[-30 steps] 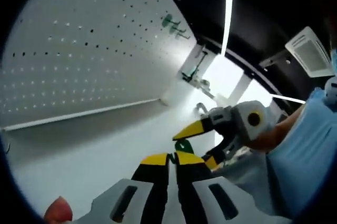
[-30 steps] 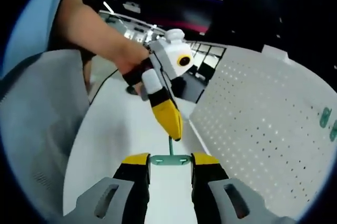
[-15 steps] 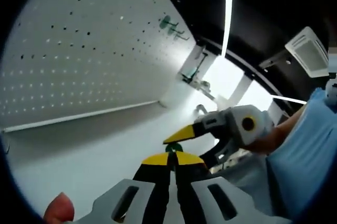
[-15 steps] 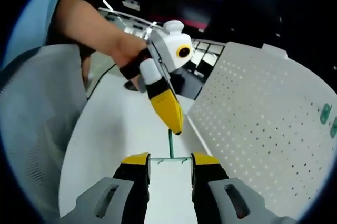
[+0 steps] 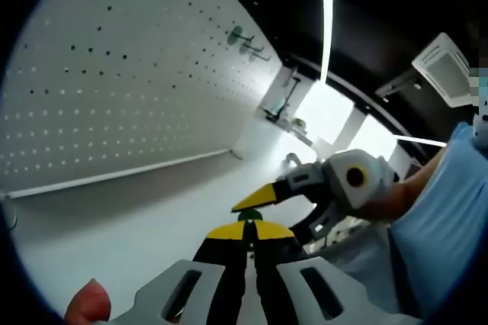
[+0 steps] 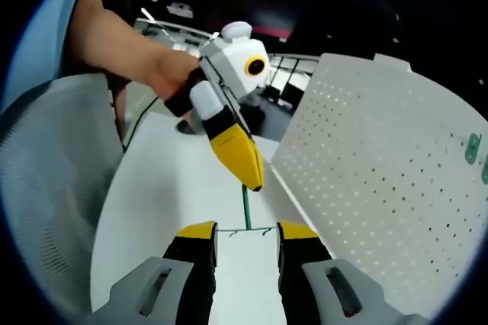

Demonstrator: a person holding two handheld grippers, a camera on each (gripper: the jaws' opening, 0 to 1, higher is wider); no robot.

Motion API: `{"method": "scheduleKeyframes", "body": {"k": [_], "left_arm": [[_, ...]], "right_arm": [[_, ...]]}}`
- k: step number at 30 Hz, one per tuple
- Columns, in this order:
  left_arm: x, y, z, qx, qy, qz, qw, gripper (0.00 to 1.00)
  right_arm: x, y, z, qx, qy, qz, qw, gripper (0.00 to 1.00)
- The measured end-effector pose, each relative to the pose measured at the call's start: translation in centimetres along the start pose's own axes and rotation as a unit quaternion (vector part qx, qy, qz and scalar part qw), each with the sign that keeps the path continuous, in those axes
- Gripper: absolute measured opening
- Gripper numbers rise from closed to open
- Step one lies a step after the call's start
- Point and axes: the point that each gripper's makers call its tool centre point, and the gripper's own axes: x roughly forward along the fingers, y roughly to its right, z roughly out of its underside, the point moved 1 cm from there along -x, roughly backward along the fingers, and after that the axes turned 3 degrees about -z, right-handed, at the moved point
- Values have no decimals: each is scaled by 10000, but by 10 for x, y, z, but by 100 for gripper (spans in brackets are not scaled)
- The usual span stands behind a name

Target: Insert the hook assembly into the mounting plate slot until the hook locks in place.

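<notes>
Left gripper [image 6: 255,184] angles down from a person's hand [image 6: 171,73], jaws closed on the thin green hook rod [image 6: 246,209], which stands upright on the thin green mounting plate [image 6: 245,230]. Right gripper [image 6: 245,232] pinches the plate edge-on between narrow jaws, above the white table [image 6: 168,203]. White pegboard [image 6: 381,180] stands close to the right, open room on the left.

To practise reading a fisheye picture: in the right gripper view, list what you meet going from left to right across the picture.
Person's blue sleeve → person's hand → left gripper, holding the green hook → white pegboard → green hooks already mounted at the far right edge.
</notes>
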Motion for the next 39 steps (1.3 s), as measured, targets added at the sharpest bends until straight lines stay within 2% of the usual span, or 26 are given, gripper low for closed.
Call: {"method": "scheduleKeyframes", "body": {"k": [11,18,21,23,27,29,32,39], "left_arm": [[-5,1,1,155,76,37,9998,2],[-8,9,7,839,-197,111,9962,2],[-7,21,13,1309,-419,294,9901,2],[-6,28,17,1534,-564,379,9858,2],[-4,39,23,1850,-767,516,9784,2],[-3,43,25,1984,-830,561,9750,2],[-2,46,29,2344,-1009,579,9651,2],[0,54,29,2444,-1007,694,9619,2]], "right_arm": [[-7,-2,-4,535,200,-201,9982,32],[-11,-15,-1,501,80,-650,9966,32],[-11,-21,2,468,-16,-871,9951,31],[-12,-30,1,485,-49,-1137,9923,31],[-13,-41,2,447,-141,-1483,9878,32],[-14,-47,3,569,-195,-1703,9836,31],[-15,-54,4,674,-238,-1954,9781,29],[-17,-58,2,934,-168,-2128,9725,24]]}}
